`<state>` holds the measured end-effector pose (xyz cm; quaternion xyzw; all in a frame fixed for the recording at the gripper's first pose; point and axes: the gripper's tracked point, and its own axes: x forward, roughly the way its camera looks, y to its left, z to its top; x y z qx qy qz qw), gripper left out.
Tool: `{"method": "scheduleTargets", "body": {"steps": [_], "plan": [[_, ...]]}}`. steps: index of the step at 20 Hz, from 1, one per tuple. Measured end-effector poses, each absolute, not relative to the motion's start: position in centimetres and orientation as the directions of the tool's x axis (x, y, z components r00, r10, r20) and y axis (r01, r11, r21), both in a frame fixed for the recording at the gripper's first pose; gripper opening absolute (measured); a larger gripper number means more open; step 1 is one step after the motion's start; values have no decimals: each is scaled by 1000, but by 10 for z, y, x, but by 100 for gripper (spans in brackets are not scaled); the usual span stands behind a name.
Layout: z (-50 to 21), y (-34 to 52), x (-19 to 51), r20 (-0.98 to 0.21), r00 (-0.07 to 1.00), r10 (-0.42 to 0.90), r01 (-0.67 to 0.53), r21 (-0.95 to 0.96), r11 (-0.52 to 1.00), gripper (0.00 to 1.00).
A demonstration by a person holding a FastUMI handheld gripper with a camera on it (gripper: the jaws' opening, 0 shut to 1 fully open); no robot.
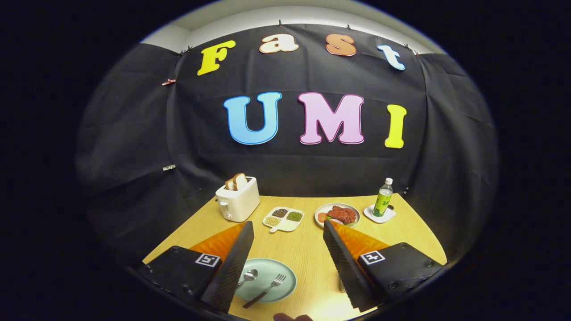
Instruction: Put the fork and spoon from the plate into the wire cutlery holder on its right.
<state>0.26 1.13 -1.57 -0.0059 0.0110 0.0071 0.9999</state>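
Note:
A pale green plate (281, 273) lies on the wooden table (308, 254), low between my fingers and close to the left one. On the plate a spoon (248, 276) rests with its bowl beside the left finger (232, 267). To its right a fork (267, 290) lies with its tines pointing away and its dark handle running past the plate's near rim. My gripper (287, 227) is open above the table with nothing between its fingers. A sliver of something metallic (341, 285) peeks out by the right finger (345, 263); I cannot tell whether it is the wire holder.
At the far side of the table stand a white toaster (237, 203) holding bread slices, a sectioned dish of beans (283, 218), a plate of meat (337, 215) and a green bottle (382, 198) on a white coaster (379, 216). A person's fingertip (292, 317) shows at the table's near edge.

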Motion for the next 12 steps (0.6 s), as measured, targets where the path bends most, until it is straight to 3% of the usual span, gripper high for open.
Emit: {"method": "scheduleTargets", "body": {"steps": [5, 12], "plan": [[-49, 31, 9, -131, 990, 45, -46, 2, 999, 97], [-151, 57, 19, -443, 893, 72, -66, 29, 997, 98]]}}
